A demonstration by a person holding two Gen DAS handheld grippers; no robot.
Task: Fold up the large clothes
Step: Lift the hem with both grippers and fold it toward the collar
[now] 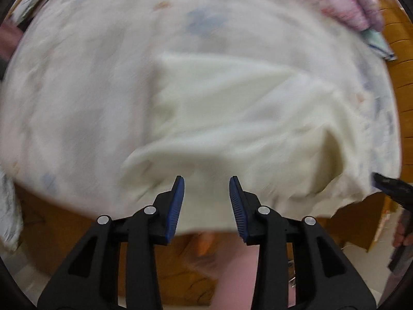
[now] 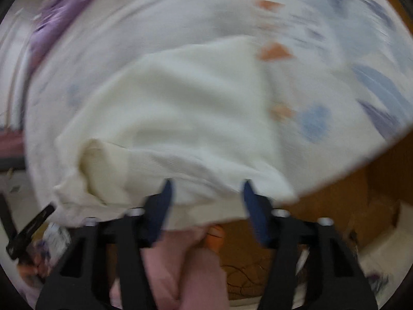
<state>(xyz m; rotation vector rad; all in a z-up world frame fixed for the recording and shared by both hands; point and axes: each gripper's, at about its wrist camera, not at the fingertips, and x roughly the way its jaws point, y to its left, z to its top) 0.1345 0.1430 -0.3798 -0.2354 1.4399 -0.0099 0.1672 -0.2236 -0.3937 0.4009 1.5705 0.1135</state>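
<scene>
A cream-white garment (image 1: 232, 118) lies rumpled on a pale sheet (image 1: 77, 90) printed with blue and orange marks, its near hem close to the sheet's front edge. My left gripper (image 1: 207, 180) points down over that hem, open, blue pads apart with nothing pressed between them. In the right wrist view the same garment (image 2: 180, 108) lies on the sheet (image 2: 322, 38), with a folded-in pocket at its left end. My right gripper (image 2: 207, 183) hovers over the hem, also open. Each view catches the other gripper at its edge (image 1: 392, 188) (image 2: 31, 227). Both pictures are blurred.
Pink clothes (image 1: 348, 2) are heaped at the sheet's far right, and purple cloth (image 2: 56, 13) lies at the far left in the right wrist view. Brown wood (image 1: 51, 232) shows below the sheet's edge. A person's pink trouser leg (image 2: 180, 263) stands close beneath the grippers.
</scene>
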